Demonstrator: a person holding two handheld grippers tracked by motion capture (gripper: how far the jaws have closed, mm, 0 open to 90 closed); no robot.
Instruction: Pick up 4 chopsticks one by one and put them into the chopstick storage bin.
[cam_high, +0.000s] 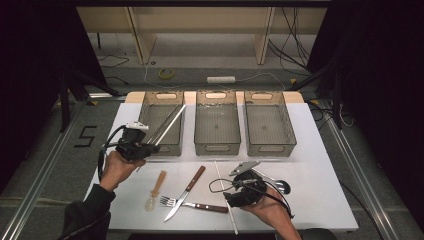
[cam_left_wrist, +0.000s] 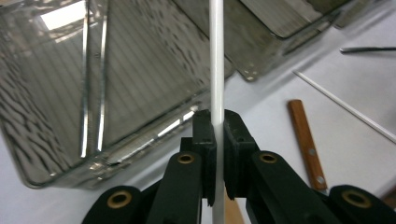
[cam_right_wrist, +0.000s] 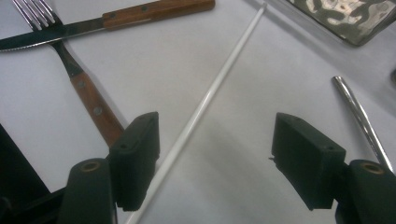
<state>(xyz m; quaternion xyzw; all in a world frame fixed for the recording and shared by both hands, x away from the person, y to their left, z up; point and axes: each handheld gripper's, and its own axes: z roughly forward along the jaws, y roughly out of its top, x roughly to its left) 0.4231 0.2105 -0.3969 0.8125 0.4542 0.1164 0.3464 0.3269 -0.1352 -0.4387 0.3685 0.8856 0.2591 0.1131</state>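
While the left gripper (cam_left_wrist: 218, 140) clamps a thin white chopstick (cam_left_wrist: 216, 60) over the left clear plastic bin (cam_high: 162, 127), apparently to drop it in, the right gripper (cam_right_wrist: 215, 161) gapes over another white chopstick (cam_right_wrist: 205, 102), seemingly to grab it.

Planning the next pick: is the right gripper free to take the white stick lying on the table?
Probably yes. The right gripper is open and empty, the white stick lies bare on the table between its jaws, and the fork lies off to the side.

A white-topped desk (cam_high: 320, 150) stands on a grey floor (cam_high: 45, 145) marked with a black numeral 5 (cam_high: 85, 136). Beyond it, pale wooden shelving (cam_high: 200, 30), loose cables (cam_high: 295, 45), a white power strip (cam_high: 221, 79) and a tape roll (cam_high: 166, 73). Black curtains (cam_high: 380, 65) flank both sides.
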